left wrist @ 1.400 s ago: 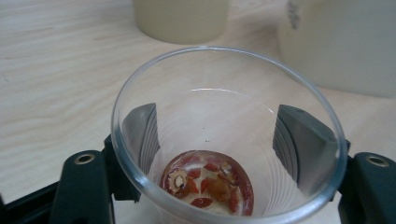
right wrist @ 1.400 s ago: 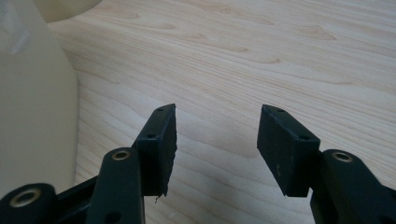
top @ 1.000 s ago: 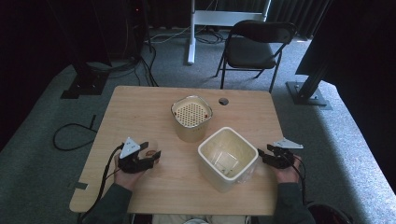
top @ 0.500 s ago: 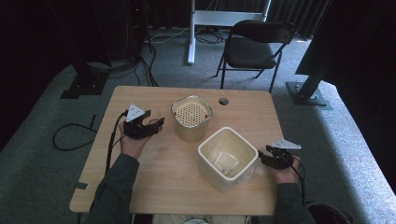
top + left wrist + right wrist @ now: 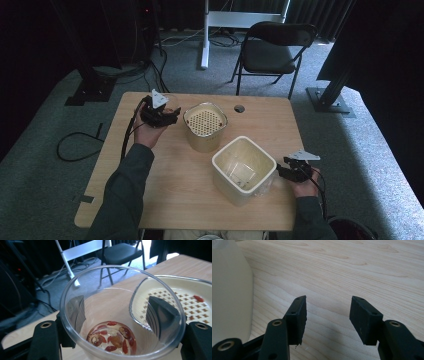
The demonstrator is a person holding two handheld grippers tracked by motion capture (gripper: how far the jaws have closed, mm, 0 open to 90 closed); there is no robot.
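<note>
We find the left gripper (image 5: 167, 116) raised near the table's (image 5: 175, 200) far left corner, its jaws closed on either side of a clear cup (image 5: 122, 315); in the left gripper view both black jaws press the cup's wall from outside. The cup stands roughly upright in the grip and holds a small heap of red dried fruit (image 5: 112, 337) at its bottom. Just beside it, toward the middle of the far edge, sits a round cream strainer pot (image 5: 205, 126) with a perforated insert; in the left gripper view a few red pieces (image 5: 198, 298) lie on that insert. The cup's rim is close to the pot's rim, though we cannot tell whether they touch. A square cream tub (image 5: 244, 169) stands nearer the table's near right side, apart from the pot. The right gripper (image 5: 285, 171) rests low at the right edge, just beside the tub; in the right gripper view its jaws stand well apart over bare wood with nothing between them, the tub's (image 5: 229, 292) wall at the left of that view. A cable hole (image 5: 239, 108) lies near the far edge.
</note>
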